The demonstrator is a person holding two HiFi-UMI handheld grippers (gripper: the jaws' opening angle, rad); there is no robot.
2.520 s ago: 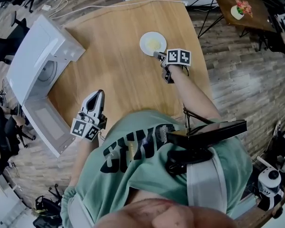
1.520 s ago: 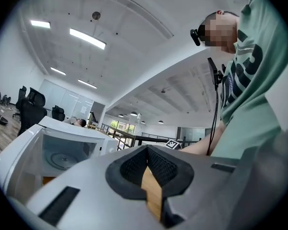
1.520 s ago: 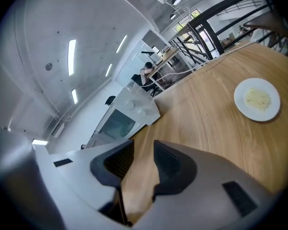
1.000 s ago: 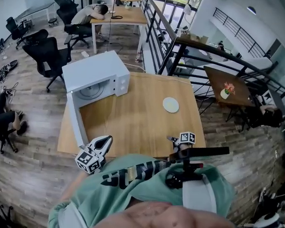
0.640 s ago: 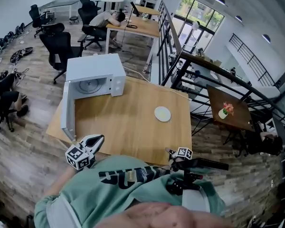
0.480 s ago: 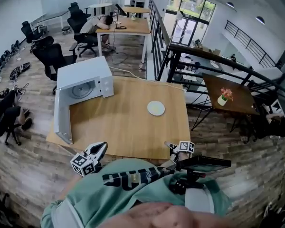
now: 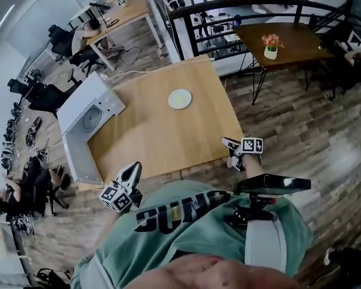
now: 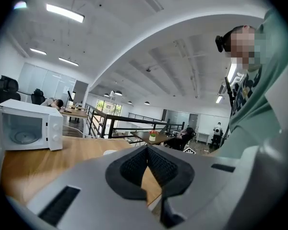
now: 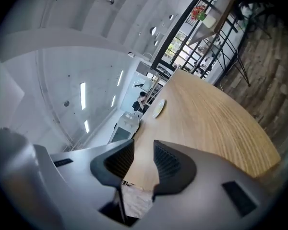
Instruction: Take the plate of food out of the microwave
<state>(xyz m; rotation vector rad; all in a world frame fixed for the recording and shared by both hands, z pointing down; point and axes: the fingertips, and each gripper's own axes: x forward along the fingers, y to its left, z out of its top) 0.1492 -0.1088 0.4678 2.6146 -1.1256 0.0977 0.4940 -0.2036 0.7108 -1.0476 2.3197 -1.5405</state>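
Note:
The white plate of food [image 7: 180, 99] lies on the wooden table [image 7: 150, 138], out in the open toward its far side. The white microwave [image 7: 84, 117] stands at the table's left corner with its door [image 7: 79, 161] swung open and only the glass turntable inside. My left gripper [image 7: 132, 173] hovers off the table's near left edge, shut with nothing in it. My right gripper [image 7: 231, 152] hangs off the near right corner, open and empty. From the right gripper [image 9: 144, 150], the plate [image 9: 158, 108] and microwave [image 9: 125, 124] lie far ahead. Past the left gripper [image 8: 147, 148] stands the microwave [image 8: 26, 127].
A dark side table with a flower pot [image 7: 269, 46] stands to the right beyond a black railing [image 7: 228, 8]. Office chairs [image 7: 48, 98] and desks fill the floor at the left. The person's green shirt [image 7: 186, 227] fills the near foreground.
Earlier my right gripper was at the plate on the table; now both grippers are drawn back near the body. The head camera has swung about. The plate stays put.

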